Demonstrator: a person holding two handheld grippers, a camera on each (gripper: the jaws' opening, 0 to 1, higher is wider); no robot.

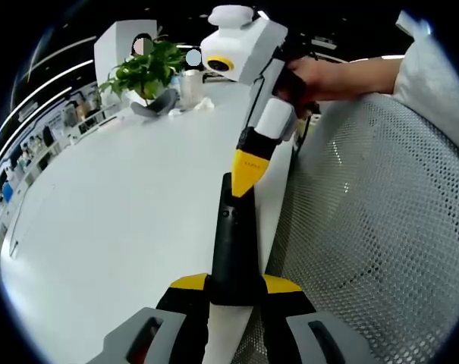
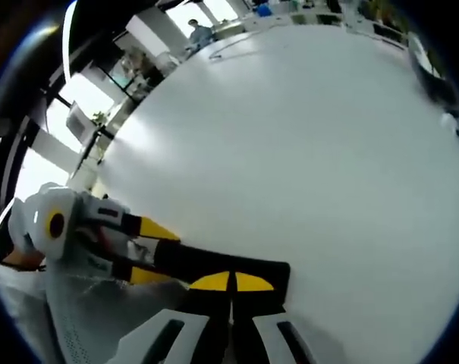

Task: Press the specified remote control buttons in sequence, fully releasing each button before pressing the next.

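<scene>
A: Where was the remote (image 1: 234, 250)?

B: Over the white worktop's (image 1: 123, 227) edge, gripped at its near end by the left tool (image 1: 235, 288), jaws clamped on it.

A: And the right tool (image 1: 248, 176)?

B: At twelve o'clock, its closed yellow tips touched the remote's far end; nothing held.
</scene>
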